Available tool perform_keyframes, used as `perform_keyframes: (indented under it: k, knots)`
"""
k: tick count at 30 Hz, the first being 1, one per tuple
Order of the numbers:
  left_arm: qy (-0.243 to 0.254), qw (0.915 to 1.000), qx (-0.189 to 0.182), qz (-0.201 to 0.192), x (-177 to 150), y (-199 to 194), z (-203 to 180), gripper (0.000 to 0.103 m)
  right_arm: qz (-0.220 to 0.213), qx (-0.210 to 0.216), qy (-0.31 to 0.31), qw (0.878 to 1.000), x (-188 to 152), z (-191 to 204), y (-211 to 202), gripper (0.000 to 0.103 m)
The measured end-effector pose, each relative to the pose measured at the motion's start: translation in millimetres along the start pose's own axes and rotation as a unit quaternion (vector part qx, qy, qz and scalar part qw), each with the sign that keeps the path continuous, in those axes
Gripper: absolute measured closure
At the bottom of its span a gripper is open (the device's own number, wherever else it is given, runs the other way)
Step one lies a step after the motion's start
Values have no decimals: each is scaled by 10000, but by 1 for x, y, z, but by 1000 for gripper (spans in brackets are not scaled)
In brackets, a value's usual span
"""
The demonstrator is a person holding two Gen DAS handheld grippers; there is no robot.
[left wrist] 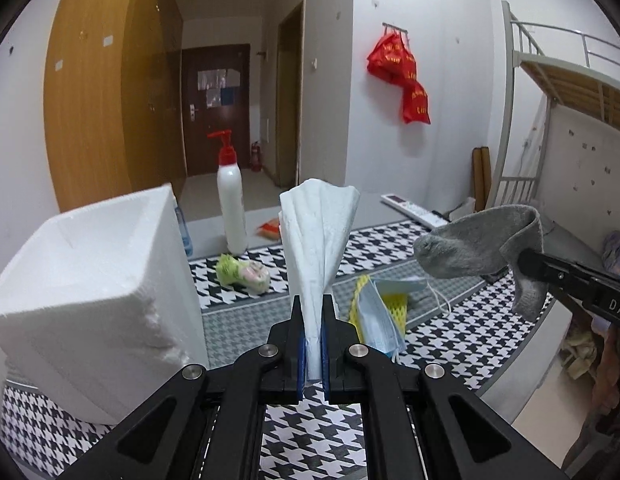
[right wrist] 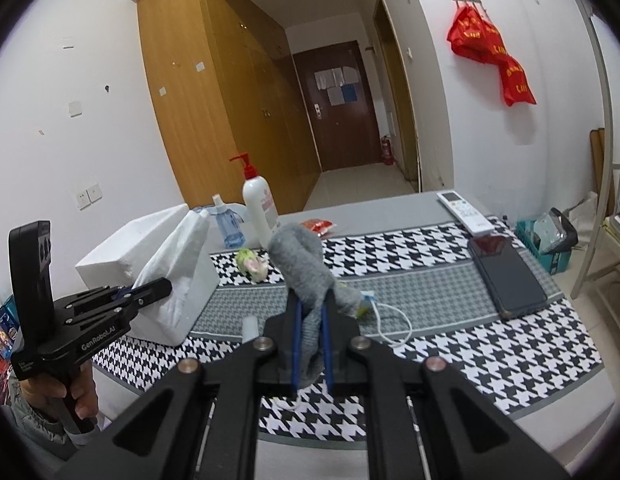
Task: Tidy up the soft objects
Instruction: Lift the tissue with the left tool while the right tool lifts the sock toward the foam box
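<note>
Foam box waiting, both grippers loaded and lifted off the houndstooth cloth.

Left gripper (left wrist: 314, 320) is clamped on a fanned white tissue (left wrist: 320, 228), right gripper (right wrist: 310, 320) pinched tight on a grey sock (right wrist: 301, 264); each hangs clear of the table (right wrist: 490, 344), likely so both can drop into the open foam box (left wrist: 89, 264) beside them.

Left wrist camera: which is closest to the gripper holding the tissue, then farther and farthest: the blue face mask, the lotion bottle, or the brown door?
From the left gripper:
1. Blue face mask, just right, on the table.
2. Lotion bottle, farther back, left.
3. Brown door, farthest, down the hallway.
</note>
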State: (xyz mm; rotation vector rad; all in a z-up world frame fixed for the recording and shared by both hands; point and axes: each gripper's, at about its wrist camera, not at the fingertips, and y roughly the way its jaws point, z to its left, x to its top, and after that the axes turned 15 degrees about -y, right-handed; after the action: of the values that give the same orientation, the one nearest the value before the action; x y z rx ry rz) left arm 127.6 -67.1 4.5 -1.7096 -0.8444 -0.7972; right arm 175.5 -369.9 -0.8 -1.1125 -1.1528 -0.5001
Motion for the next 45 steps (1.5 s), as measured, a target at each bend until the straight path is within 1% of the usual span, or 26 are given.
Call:
perform_keyframes:
  k: [15,19,22,26,29,33,36,45]
  knots:
    - [-146,9994,-137,-281,15,-26,15,97,-288,123,-197,9993,26,27,-4,92]
    - [-198,9992,-93,-338,21,-34,19,97,-394,180,-245,9988,34,31,-7,92]
    - [-239,9986,-51,-469,25,-45,23,97,-467,199,-312,9982,41,36,-8,92]
    - [-177,9982,54,-563,29,-53,25,97,-537,181,-487,9972,46,45,-7,92]
    - [-162,9976,6,-672,32,-57,25,97,-591,256,-586,9962,51,53,-6,92]
    - [-280,9979,-17,-579,36,-55,31,97,-622,293,-634,9956,56,58,-4,92]
    - [-332,9973,-47,-659,41,-59,36,97,-641,294,-633,9955,60,59,-3,92]
    - [-457,9950,157,-874,50,-69,52,97,-705,520,-717,9936,70,72,10,92]
